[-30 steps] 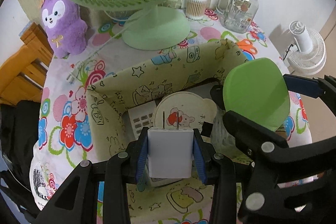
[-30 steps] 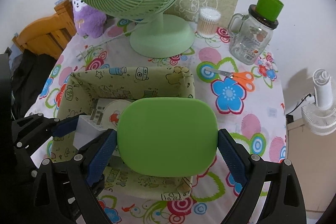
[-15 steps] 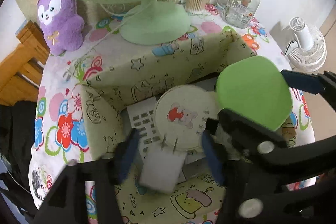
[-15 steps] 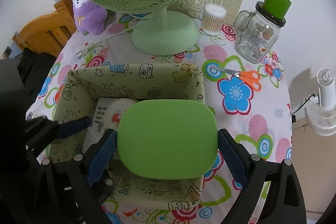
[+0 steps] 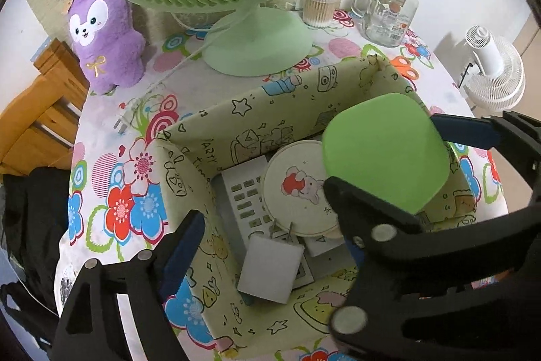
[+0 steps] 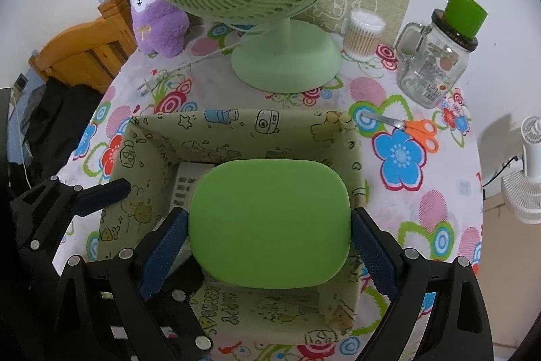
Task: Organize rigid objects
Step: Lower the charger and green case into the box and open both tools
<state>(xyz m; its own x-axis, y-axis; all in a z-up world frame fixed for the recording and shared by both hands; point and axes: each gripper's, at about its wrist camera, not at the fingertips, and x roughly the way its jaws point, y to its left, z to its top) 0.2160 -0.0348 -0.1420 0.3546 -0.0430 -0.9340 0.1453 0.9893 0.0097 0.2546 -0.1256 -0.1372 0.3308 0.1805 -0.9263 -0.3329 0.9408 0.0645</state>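
Note:
A cartoon-print fabric box (image 5: 257,104) stands on the flowered tablecloth. A white charger plug (image 5: 270,269) lies loose on its floor, beside a round bunny tin (image 5: 297,188) and a white keypad device (image 5: 243,195). My left gripper (image 5: 270,254) hangs above the plug. Its jaws are opening and its pads (image 5: 182,252) are clear of the plug. My right gripper (image 6: 268,252) is shut on a green rounded case (image 6: 268,222) held over the box (image 6: 236,120). The case hides most of the contents in the right wrist view. The same case (image 5: 385,154) shows at the right of the left wrist view.
Behind the box are a green desk fan (image 6: 287,63), a purple plush toy (image 5: 104,36), a cotton swab tub (image 6: 361,36) and a glass jar with a green lid (image 6: 436,63). Orange scissors (image 6: 416,131) lie to its right. A white fan (image 5: 493,80) and a wooden chair (image 5: 37,120) flank the table.
The left gripper's jaws have spread apart and let go of the white charger plug, which has dropped into the box. The right gripper still holds the green case.

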